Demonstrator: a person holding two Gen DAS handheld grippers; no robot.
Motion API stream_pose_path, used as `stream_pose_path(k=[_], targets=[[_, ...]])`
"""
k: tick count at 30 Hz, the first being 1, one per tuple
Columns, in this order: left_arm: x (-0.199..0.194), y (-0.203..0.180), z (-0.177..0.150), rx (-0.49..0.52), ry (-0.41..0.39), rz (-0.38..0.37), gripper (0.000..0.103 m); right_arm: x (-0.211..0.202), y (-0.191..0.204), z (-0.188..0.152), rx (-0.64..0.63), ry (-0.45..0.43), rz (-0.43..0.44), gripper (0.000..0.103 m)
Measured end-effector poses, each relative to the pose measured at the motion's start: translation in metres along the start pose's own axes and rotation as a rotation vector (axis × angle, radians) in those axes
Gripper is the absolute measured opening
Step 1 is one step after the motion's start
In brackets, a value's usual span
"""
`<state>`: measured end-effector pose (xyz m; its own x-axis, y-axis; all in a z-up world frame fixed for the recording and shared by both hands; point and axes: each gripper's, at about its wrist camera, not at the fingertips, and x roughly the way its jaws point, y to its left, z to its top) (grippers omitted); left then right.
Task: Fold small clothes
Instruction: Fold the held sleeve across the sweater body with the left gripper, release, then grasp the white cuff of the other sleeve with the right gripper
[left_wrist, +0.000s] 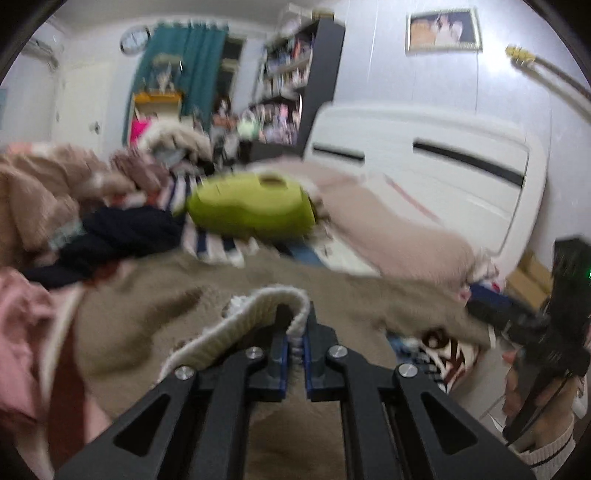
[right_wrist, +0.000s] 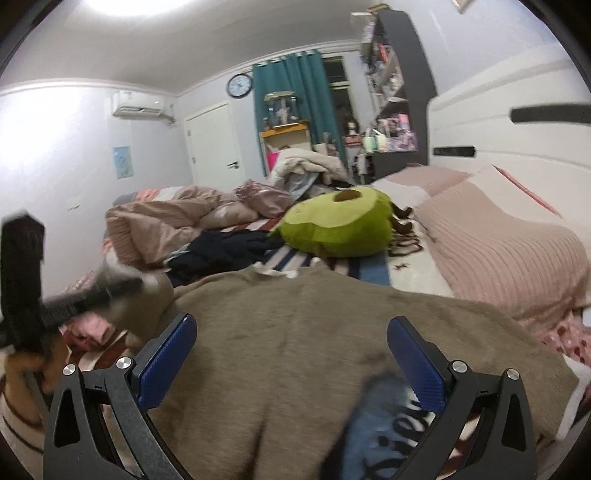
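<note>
A brown fleece garment (left_wrist: 207, 317) lies spread on the bed; it also fills the middle of the right wrist view (right_wrist: 295, 332). My left gripper (left_wrist: 295, 343) is shut on the garment's cream ribbed cuff (left_wrist: 236, 325), which loops up over the fingers. My right gripper (right_wrist: 291, 354) is open and empty, hovering just above the brown garment, with a blue printed patch (right_wrist: 384, 435) under its right finger (right_wrist: 417, 362). The left gripper (right_wrist: 85, 299) shows blurred at the left of the right wrist view.
A green avocado plush (right_wrist: 340, 225) lies behind the garment. Dark clothes (right_wrist: 225, 251) and a pink quilt (right_wrist: 166, 221) are piled to the left. Pink pillows (right_wrist: 498, 240) and a white headboard (right_wrist: 517, 129) stand on the right. A bookshelf (right_wrist: 399, 85) is beyond.
</note>
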<state>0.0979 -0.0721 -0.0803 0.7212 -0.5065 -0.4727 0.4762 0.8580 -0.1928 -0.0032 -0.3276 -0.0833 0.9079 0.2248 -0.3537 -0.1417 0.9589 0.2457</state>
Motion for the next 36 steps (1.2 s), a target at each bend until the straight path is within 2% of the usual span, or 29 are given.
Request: stream_pose_path(k=[3, 6, 7, 9, 11, 13, 16, 20, 22, 25, 28, 32, 36], targets=[[0.032, -0.005, -0.017, -0.044, 0.094, -0.031, 0.006, -0.001, -0.022, -0.004, 0.048, 0.007, -0.002, 0.103], [0.051, -0.002, -0.03, -0.071, 0.161, -0.05, 0.023, 0.002, -0.033, -0.009, 0.078, 0.026, -0.002, 0.103], [0.054, -0.002, -0.036, -0.074, 0.173, -0.058, 0.032, 0.004, -0.036, -0.01, 0.086, 0.033, 0.0, 0.103], [0.053, -0.001, -0.042, -0.072, 0.189, -0.078, 0.039, 0.008, -0.041, -0.013, 0.103, 0.051, 0.011, 0.103], [0.046, 0.0, -0.042, -0.068, 0.19, -0.1, 0.056, 0.014, -0.043, -0.015, 0.116, 0.07, 0.017, 0.103], [0.034, 0.001, -0.037, -0.071, 0.176, -0.139, 0.067, 0.016, -0.04, -0.016, 0.11, 0.079, 0.028, 0.103], [0.007, 0.003, -0.031, -0.063, 0.148, -0.161, 0.076, 0.024, -0.025, -0.014, 0.059, 0.096, 0.067, 0.103], [-0.03, 0.018, -0.023, -0.065, 0.097, -0.117, 0.08, 0.042, 0.007, -0.013, -0.022, 0.142, 0.137, 0.103], [-0.048, 0.03, -0.021, -0.055, 0.058, -0.063, 0.085, 0.053, 0.024, -0.014, -0.052, 0.173, 0.192, 0.103], [-0.072, 0.05, -0.023, -0.021, 0.017, 0.058, 0.086, 0.078, 0.056, -0.019, -0.104, 0.254, 0.326, 0.101], [-0.089, 0.075, -0.028, -0.03, -0.004, 0.15, 0.086, 0.113, 0.079, -0.028, -0.126, 0.363, 0.419, 0.092], [-0.11, 0.113, -0.036, -0.072, -0.034, 0.244, 0.086, 0.161, 0.094, -0.043, -0.152, 0.504, 0.408, 0.091], [-0.12, 0.14, -0.043, -0.106, -0.055, 0.283, 0.087, 0.19, 0.091, -0.051, -0.11, 0.587, 0.397, 0.09]])
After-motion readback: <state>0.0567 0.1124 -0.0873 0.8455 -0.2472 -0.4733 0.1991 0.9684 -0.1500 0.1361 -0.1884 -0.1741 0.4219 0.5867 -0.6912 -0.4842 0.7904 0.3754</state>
